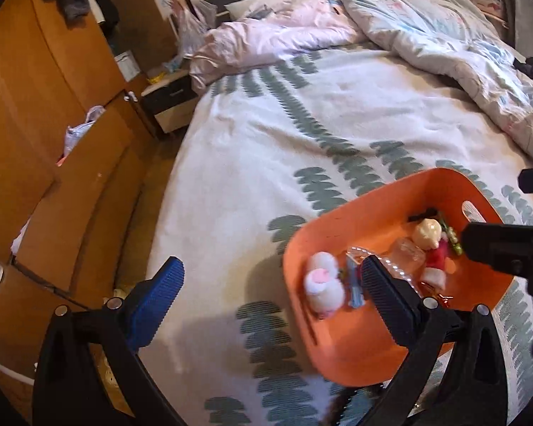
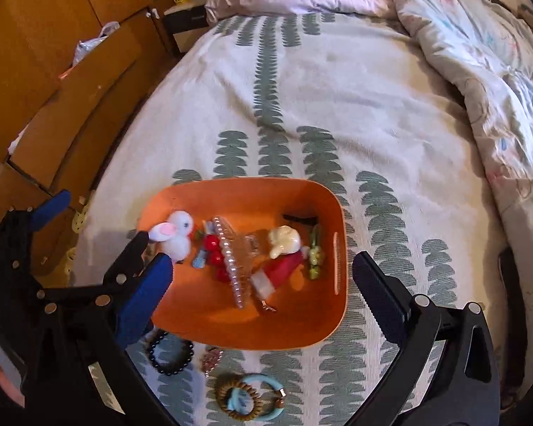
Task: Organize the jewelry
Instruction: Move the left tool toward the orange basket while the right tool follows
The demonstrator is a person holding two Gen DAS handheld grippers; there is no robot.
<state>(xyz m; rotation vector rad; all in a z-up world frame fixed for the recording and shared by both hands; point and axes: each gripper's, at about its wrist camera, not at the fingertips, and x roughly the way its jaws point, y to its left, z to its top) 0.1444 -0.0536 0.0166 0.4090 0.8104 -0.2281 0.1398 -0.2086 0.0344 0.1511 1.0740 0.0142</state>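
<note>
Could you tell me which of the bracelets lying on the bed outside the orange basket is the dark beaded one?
It is the dark bead bracelet, the one furthest left, just below the orange basket. The brown wooden bead bracelet and light blue ring overlap lower down.

the left gripper point(image 1: 270, 284) hung over the bed point(image 1: 252, 149) with its jaws wide apart and nothing between them. the orange tray point(image 1: 337, 230) lay by the right-hand jaw, whose pad overlapped its near side. just left of that pad sat a white pompom point(image 1: 323, 285) and a blue clip point(image 1: 355, 284); beyond it a clear beaded piece point(image 1: 405, 255), perhaps a hair claw, and a small doll point(image 1: 431, 245). the right gripper point(image 1: 508, 252) reached in from the far right, its jaws out of view.
</note>
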